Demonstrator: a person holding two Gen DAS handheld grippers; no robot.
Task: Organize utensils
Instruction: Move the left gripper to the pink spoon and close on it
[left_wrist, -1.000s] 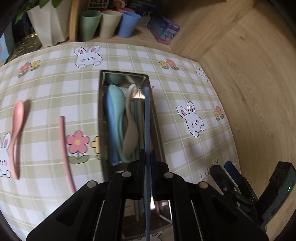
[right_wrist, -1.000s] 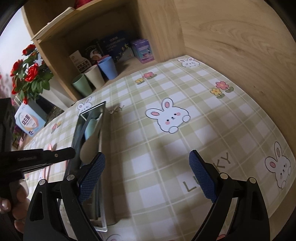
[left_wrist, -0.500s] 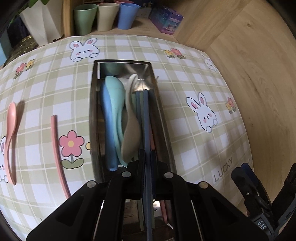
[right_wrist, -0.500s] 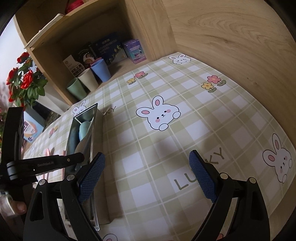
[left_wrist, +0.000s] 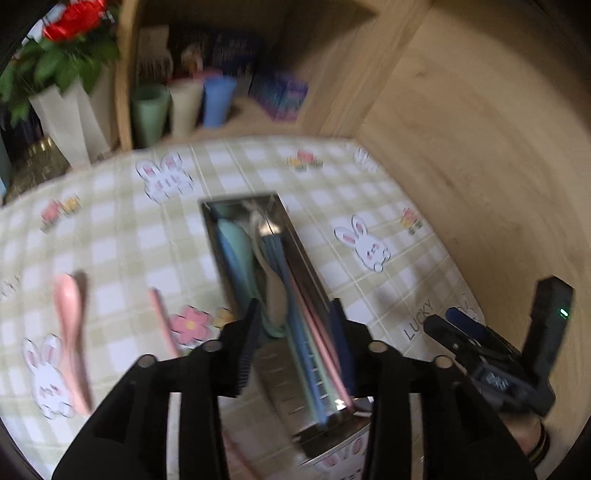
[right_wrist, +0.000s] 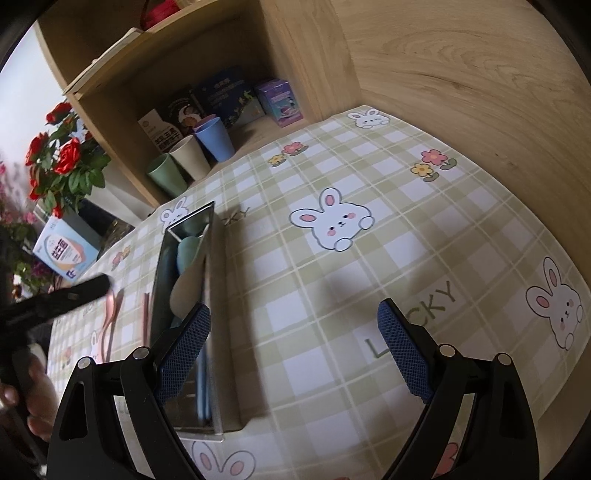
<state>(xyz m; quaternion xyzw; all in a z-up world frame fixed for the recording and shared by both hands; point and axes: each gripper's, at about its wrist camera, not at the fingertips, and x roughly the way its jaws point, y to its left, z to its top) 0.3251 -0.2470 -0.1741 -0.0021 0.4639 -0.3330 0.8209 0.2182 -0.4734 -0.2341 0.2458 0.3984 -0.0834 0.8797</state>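
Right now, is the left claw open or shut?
Open. The left claw shows a wide gap between its fingers, and nothing is held; the blue chopstick lies in the metal tray.

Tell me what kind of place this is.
Probably a home dining or kitchen nook: a bunny-print checked tablecloth on the table, a steel utensil tray holding spoons and chopsticks, plastic cups in a wooden shelf cubby, and red flowers alongside.

Glossy metal tray (left_wrist: 295, 251) (mirror-like) — matt wood wall (right_wrist: 461, 92)
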